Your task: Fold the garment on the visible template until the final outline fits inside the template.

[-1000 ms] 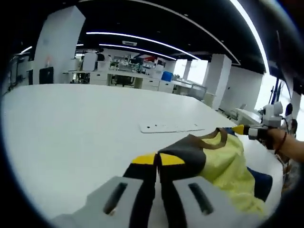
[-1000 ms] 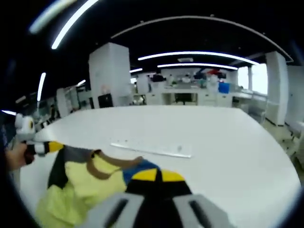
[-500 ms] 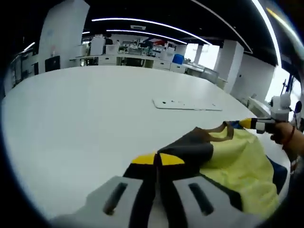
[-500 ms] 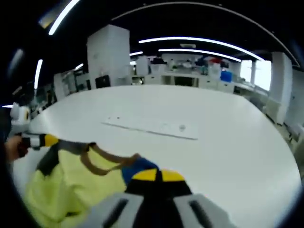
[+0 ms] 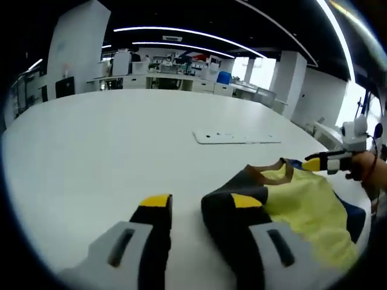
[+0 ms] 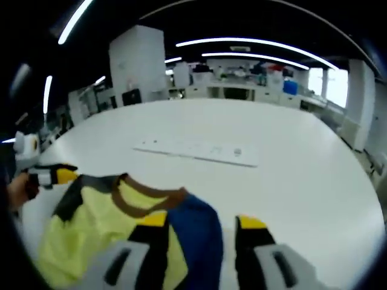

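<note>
Yellow T-shirt [image 5: 302, 202], brown collar, dark and blue sleeves, lies spread on the white desk [image 5: 91, 157], laid out ready for folding, we judge. Both our tools, left tool [image 5: 196, 208] and right tool [image 6: 202, 223], gape wide, gripping nothing; shirt shoulders just beside the jaws.

A broad white surface [image 5: 109, 157] runs back to a row of white lab benches [image 5: 163, 81] (cluttered, details too small to tell) under a dark ceiling with long curved light strips [image 6: 254, 43], white pillars [image 6: 136, 66] and bright windows [image 5: 263, 75].
</note>
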